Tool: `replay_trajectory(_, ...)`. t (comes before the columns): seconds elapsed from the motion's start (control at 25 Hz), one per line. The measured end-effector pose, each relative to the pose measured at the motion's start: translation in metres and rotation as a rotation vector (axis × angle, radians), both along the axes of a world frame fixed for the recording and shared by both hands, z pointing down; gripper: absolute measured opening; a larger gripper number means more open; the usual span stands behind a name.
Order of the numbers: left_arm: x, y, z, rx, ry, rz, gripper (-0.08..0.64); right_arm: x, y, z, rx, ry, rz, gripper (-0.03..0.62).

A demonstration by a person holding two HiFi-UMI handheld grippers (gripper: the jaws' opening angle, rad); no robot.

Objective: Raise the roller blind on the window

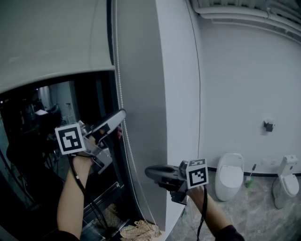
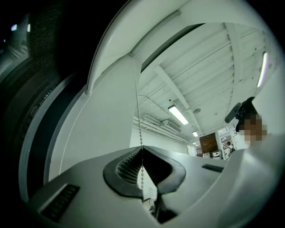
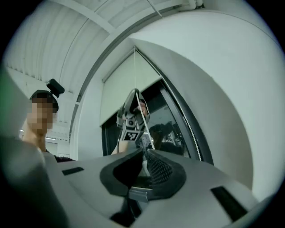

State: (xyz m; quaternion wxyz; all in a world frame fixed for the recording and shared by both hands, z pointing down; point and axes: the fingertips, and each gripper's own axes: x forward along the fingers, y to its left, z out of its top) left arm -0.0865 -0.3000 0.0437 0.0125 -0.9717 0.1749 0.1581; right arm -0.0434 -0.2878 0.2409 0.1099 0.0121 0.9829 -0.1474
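bead chain [image 2: 140,124] in left gripper [image 2: 142,150], blind [image 1: 47,37] top cut off

This is a washroom corner inside a larger commercial or industrial building. A white ceramic wall urinal [image 1: 229,178] and a white ceramic toilet [image 1: 286,182] stand along the base of a plain white wall [image 1: 244,84]. A toilet brush [image 1: 249,178] stands between them on a grey marble-patterned tile floor [image 1: 254,219]. White pipes [image 1: 235,12] run under the ceiling. The left gripper view shows long fluorescent ceiling lights [image 2: 178,115] on white ribbed ceiling panels [image 2: 209,67].
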Motion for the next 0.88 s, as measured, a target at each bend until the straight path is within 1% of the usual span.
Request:
replay_trajectory(0.24,0.008,-0.007,0.018,-0.059,-0.065,0.021,0.015,-0.002,-0.016,-0.085,0.056,-0.077,0.033,0.021)
replay_trajectory(0.28,0.01,-0.006,0.025,-0.065,-0.07,0.024,0.015,-0.001,-0.016,-0.095,0.061,-0.096,0.032,0.048)
replay_trajectory(0.32,0.012,-0.004,0.034,-0.07,-0.072,0.027,0.015,0.0,-0.014,-0.102,0.065,-0.114,0.029,0.058)
replay_trajectory(0.4,0.016,0.003,0.054,-0.081,-0.072,0.035,0.015,0.002,-0.008,-0.11,0.081,-0.141,0.026,0.058)
replay_trajectory(0.52,0.02,0.009,0.08,-0.118,-0.068,0.042,0.015,0.003,-0.003,-0.128,0.16,-0.157,0.049,0.058)
replay_trajectory(0.56,0.021,0.009,0.087,-0.131,-0.072,0.043,0.015,0.004,-0.003,-0.137,0.181,-0.165,0.054,0.058)
replay_trajectory(0.64,0.024,0.011,0.099,-0.145,-0.098,0.046,0.015,0.004,-0.002,-0.154,0.193,-0.185,0.056,0.058)
replay_trajectory(0.76,0.028,0.015,0.117,-0.157,-0.134,0.058,0.015,-0.001,0.004,-0.172,0.222,-0.188,0.055,0.058)
replay_trajectory(0.88,0.031,0.018,0.133,-0.171,-0.154,0.076,0.015,-0.011,0.006,-0.177,0.256,-0.154,0.074,0.058)
